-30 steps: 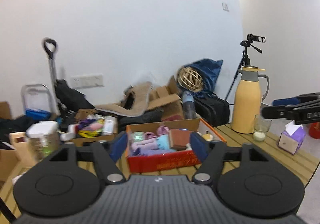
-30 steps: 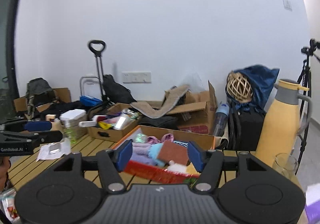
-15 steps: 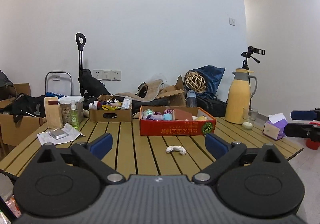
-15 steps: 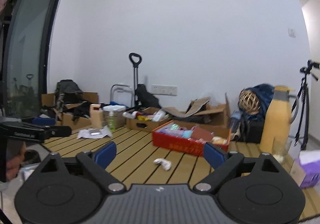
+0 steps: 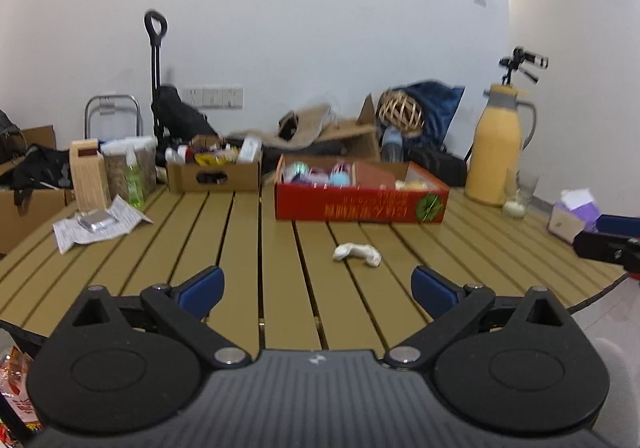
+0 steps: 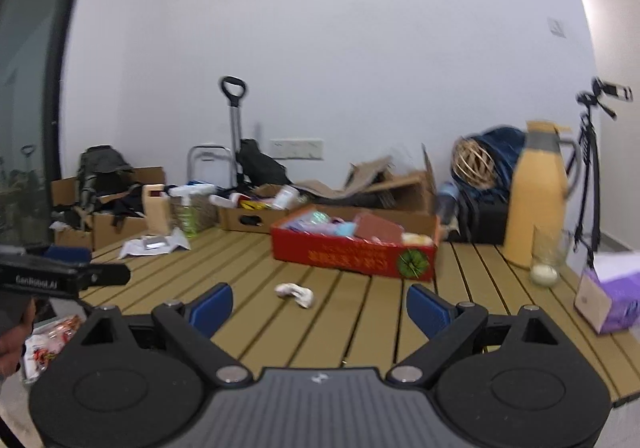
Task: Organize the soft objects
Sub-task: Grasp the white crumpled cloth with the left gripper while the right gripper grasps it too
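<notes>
A slatted wooden table (image 5: 248,232) is seen before a white wall, cluttered along its far edge.
A red box (image 5: 360,192) of soft items is set at the table's far side; a small white soft object (image 5: 357,252) is laid on bare slats just in front of the box. The left gripper (image 5: 316,288) and right gripper (image 6: 318,304) are spread wide, having just been opening, with nothing grasped, nearer than the box.

Right gripper (image 6: 318,304) is held with jaws spread wide, nothing between them. Small white cloth (image 6: 295,293) is seen on slatted surface (image 6: 248,268), just in front of red box (image 6: 352,254); purple tissue box (image 6: 610,296) is well right of it.
</notes>
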Demonstrator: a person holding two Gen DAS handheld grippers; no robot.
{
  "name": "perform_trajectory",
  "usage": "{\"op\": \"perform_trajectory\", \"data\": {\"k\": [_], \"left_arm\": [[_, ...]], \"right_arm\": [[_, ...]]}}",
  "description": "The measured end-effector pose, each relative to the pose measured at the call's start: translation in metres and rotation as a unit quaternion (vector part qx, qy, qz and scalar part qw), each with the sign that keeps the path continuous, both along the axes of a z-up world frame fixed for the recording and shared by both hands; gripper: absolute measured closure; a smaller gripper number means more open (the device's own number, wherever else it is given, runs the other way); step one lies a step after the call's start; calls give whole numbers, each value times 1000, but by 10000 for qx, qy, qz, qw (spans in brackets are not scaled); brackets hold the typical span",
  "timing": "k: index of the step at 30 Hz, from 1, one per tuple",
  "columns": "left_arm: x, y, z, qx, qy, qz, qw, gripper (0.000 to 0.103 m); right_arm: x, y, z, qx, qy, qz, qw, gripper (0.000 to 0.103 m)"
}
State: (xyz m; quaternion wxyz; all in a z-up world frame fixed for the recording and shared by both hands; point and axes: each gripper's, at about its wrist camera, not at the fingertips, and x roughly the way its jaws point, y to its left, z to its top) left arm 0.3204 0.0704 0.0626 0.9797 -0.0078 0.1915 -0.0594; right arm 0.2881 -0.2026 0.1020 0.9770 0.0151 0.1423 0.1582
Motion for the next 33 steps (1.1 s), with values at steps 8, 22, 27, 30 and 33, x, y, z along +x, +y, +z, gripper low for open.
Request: {"op": "perform_trajectory", "data": {"k": [8,22,27,30,33], "left_arm": [[70,-20,-24,71,288,-45,9996,2],[217,-30,-67,117,1020,-460,9936,50],[251,-18,-82,-557,1475,-912,9833,80],[255,-19,-86,-727,1500,-1166,9791,95],[251,-19,-81,-781,1359,-1207,9802,97]], "right_arm": [[64,-6,-32,126,382,-106,9991,10],[232,59,-78,90,1275,738,9890,42],[280,81,-98,-69,1643,969,9816,67],[288,86,-108,-80,1751,1130,9780,81],[287,89,-107,-123,1706,1201,9779,90]]}}
